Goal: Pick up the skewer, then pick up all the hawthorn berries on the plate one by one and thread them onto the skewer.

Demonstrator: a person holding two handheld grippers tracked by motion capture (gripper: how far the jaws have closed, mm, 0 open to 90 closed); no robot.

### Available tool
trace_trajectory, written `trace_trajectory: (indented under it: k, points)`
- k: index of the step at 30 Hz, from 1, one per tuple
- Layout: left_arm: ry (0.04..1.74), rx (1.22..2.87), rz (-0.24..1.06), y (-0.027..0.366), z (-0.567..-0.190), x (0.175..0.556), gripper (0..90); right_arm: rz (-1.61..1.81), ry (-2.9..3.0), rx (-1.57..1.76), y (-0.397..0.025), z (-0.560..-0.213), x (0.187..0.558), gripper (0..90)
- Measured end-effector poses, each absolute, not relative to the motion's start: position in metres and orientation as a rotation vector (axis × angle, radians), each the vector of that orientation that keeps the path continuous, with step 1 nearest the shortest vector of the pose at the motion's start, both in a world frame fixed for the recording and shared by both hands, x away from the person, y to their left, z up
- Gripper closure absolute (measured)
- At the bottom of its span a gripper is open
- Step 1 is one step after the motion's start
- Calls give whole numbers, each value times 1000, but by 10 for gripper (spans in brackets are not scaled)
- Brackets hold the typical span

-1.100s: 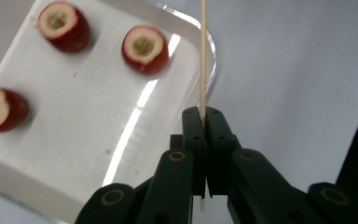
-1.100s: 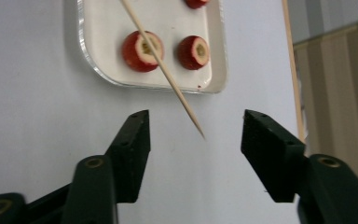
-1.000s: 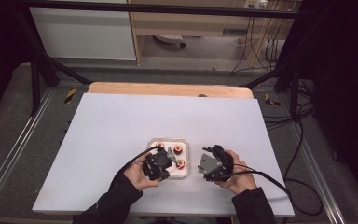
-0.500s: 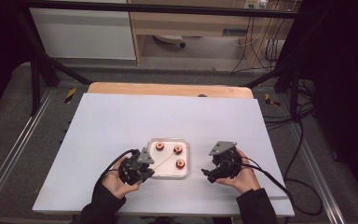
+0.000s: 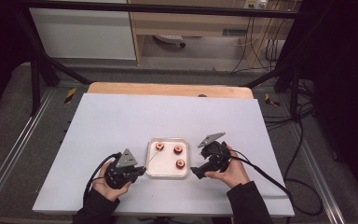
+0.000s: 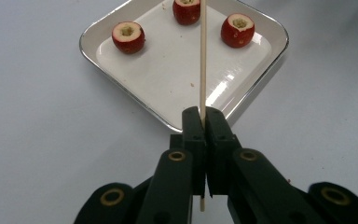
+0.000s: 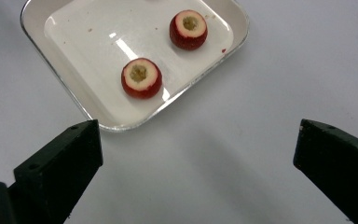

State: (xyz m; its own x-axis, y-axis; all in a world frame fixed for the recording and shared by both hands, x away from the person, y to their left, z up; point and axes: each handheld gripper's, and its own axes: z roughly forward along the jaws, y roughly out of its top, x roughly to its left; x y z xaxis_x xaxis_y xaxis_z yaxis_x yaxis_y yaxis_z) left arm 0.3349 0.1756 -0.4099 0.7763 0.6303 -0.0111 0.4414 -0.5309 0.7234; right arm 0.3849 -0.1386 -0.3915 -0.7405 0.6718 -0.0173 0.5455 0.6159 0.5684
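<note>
While I watch from above, the pale counter (image 5: 121, 121) fills mid-frame, with a square white tray (image 5: 168, 171) at lower centre holding three cored red fruits (image 5: 178, 150). My left claw (image 5: 137, 171), lower left beside the tray, is clamped on a thin wooden skewer (image 6: 203, 60) reaching over the tray. My right claw (image 5: 198, 170), lower right, stands wide apart and holds nothing.

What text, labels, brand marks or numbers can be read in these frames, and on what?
None can be read.
The tray, the three cored red fruits, the skewer and the left gripper carry no print.
The right gripper and the table show none.
The yellow-black floor markers bear stripes, no letters.
</note>
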Motion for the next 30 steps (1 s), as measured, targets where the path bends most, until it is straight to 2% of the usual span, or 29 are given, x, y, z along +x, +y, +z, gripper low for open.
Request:
trace_trajectory:
  k: [20, 25, 29, 30]
  points:
    - [804, 2188, 314, 185, -417, 334, 881, 784, 2681, 1047, -95, -391, 404, 29]
    - [805, 2184, 306, 185, -417, 334, 881, 749, 2711, 1050, -87, -392, 410, 63]
    - [810, 2182, 305, 185, -417, 335, 881, 744, 2738, 1071, -82, -393, 415, 119]
    - [812, 2181, 309, 186, -417, 335, 881, 719, 2748, 1094, -81, -395, 418, 159]
